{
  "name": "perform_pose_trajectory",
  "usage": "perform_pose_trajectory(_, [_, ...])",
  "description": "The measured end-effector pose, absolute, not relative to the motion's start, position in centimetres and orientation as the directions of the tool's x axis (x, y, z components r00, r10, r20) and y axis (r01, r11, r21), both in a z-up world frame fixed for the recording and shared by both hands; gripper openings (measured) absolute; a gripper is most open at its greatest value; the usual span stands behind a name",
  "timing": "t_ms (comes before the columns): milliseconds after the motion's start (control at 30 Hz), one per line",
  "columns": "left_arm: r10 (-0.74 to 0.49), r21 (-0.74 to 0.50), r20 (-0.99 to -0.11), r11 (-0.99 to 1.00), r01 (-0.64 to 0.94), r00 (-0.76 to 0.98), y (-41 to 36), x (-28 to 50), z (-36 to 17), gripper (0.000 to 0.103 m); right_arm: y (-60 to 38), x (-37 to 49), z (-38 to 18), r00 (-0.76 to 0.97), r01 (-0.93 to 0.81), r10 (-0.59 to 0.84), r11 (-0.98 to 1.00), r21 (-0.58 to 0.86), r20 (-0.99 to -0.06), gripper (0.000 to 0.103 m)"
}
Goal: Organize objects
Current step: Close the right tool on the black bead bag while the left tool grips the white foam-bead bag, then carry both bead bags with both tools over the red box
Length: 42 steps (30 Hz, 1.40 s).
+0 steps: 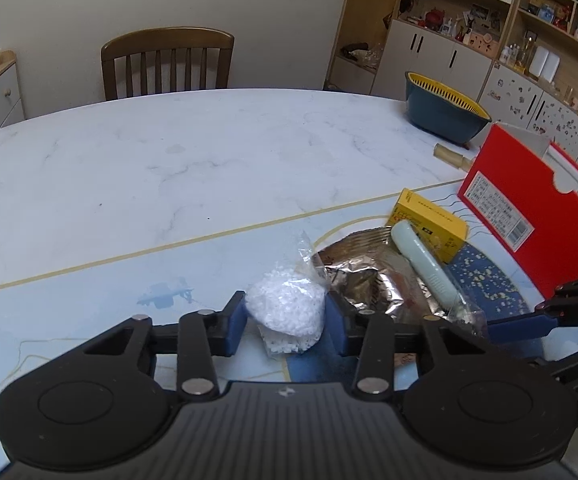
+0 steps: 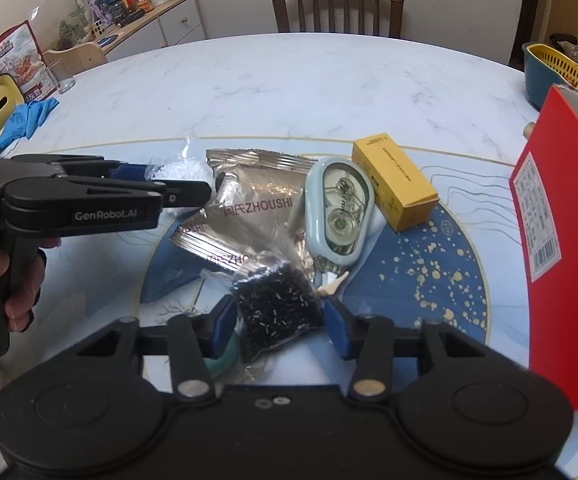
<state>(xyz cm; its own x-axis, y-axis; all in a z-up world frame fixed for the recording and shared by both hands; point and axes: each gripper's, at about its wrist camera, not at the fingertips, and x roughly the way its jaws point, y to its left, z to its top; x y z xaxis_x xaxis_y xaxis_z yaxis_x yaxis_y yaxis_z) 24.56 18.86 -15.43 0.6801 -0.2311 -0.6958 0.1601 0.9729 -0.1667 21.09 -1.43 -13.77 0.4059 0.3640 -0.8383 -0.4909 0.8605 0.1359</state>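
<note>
A clear bag of white beads (image 1: 285, 312) lies on the pale table mat, and the blue pads of my left gripper (image 1: 285, 322) press on both its sides. From the right wrist view the left gripper (image 2: 177, 180) comes in from the left over the same white bag (image 2: 181, 172). My right gripper (image 2: 280, 322) is closed around a clear bag of black beads (image 2: 277, 300) on the round blue mat (image 2: 429, 280). Behind them lie a silver foil packet (image 2: 257, 204), a pale green correction tape (image 2: 339, 208) and a yellow box (image 2: 393, 184).
An open red box (image 2: 569, 240) stands close on the right. A blue basin with a yellow strainer (image 1: 441, 112) and a wooden handle (image 1: 451, 156) sit behind it. Blue gloves (image 2: 29, 116) and a glass (image 2: 61, 76) are far left. A chair (image 1: 169, 64) stands beyond the marble table (image 1: 169, 152).
</note>
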Motion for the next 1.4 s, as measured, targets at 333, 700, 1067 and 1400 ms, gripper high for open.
perform_pose_trajectory(333, [-0.219, -0.19, -0.701, 0.975, 0.119, 0.678, 19.0, 22.3, -14.0, 0.035, -2.4, 19.9, -12.5, 0.434, -0.506, 0.386, 0.852, 0.134, -0.814, 0.026])
perform_pose_trajectory(700, [-0.239, -0.229, -0.66, 0.967, 0.112, 0.712, 17.6, 18.9, -9.5, 0.035, -5.5, 17.3, -8.7, 0.476, -0.495, 0.423, 0.854, 0.162, -0.771, 0.026])
perform_pose_trajectory(1067, [-0.333, -0.27, -0.597, 0.94, 0.208, 0.73, 11.8, 16.7, -4.0, 0.035, -9.9, 15.4, -4.3, 0.541, -0.487, 0.466, 0.852, 0.191, -0.7, 0.026])
perform_pose_trajectory(1400, [-0.386, -0.27, -0.588, 0.922, 0.277, 0.711, 5.0, 17.0, -1.2, 0.035, -16.3, 15.1, -1.8, 0.601, -0.455, 0.46, 0.869, 0.194, -0.654, 0.026])
